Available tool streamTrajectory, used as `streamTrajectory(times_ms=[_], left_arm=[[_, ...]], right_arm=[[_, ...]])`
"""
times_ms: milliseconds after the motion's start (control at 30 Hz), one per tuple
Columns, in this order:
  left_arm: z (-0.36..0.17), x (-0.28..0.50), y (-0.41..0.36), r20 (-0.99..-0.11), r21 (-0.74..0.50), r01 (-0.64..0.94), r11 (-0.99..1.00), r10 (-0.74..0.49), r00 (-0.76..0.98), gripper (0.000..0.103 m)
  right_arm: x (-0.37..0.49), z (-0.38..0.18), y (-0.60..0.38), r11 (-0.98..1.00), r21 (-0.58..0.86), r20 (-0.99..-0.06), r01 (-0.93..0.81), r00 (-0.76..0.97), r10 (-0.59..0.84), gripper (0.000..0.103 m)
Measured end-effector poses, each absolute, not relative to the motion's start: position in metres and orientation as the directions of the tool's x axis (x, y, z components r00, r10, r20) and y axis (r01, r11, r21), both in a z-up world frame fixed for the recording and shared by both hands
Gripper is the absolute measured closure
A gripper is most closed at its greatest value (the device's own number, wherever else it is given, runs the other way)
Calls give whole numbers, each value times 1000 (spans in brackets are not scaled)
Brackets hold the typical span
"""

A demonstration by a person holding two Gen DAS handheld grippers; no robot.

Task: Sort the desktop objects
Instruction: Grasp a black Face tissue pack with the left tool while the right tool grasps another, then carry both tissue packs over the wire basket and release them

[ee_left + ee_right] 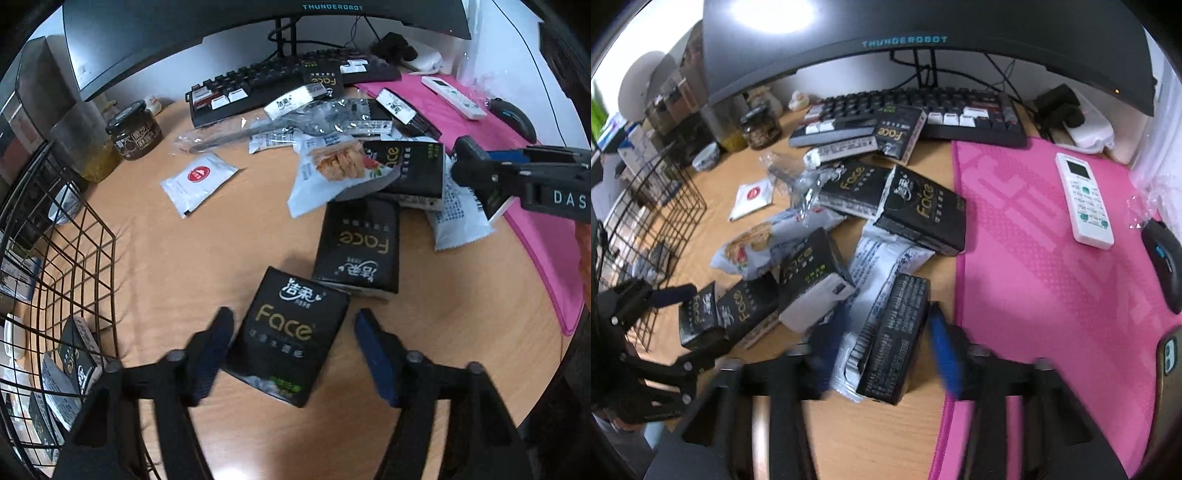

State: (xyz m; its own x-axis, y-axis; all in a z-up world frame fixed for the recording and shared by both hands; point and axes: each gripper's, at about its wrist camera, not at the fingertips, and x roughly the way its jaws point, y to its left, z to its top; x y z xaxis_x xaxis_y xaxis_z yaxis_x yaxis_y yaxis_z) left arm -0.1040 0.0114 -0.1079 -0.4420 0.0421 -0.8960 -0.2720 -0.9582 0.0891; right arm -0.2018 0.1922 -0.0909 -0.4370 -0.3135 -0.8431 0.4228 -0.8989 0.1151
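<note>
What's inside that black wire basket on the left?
The wire basket holds a black Face tissue pack and pale printed packets. Anything deeper is hidden by wires and the frame edge.

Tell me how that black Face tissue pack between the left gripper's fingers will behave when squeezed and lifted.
The black Face tissue pack is probably soft: its film wrapper looks crinkled, so it may dent under the pads. It likely weighs little for its bulk. The glossy film could slip, though the boxy shape should not roll. The left gripper straddles it, not yet pressing.

the right gripper [886,341] straddles a black tissue pack [892,338] lying beside the pink mat [1052,258] on the desk [871,435].
</note>
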Motion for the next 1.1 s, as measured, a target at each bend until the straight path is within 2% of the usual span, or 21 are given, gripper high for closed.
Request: streamTrajectory(times_ms=[67,367,567,1100], left_arm=[[-108,-104,10,-904,66,-261,-963,52,-423,50],[-99,-79,29,-909,47,-189,-981,37,-415,51],[-105,-73,50,-912,53,-223,-973,44,-408,51],[-98,-74,44,-904,59,-196,-979,31,-426,51]], right_arm=[[-200,-90,195,-905,95,-850,414,-440,-290,83],[-166,-86,209,-903,77,-862,423,-426,-274,84],[-135,-89,215,-907,27,-853,421,-464,-241,82],[-134,-95,209,-906,14,-864,423,-451,-224,83]])
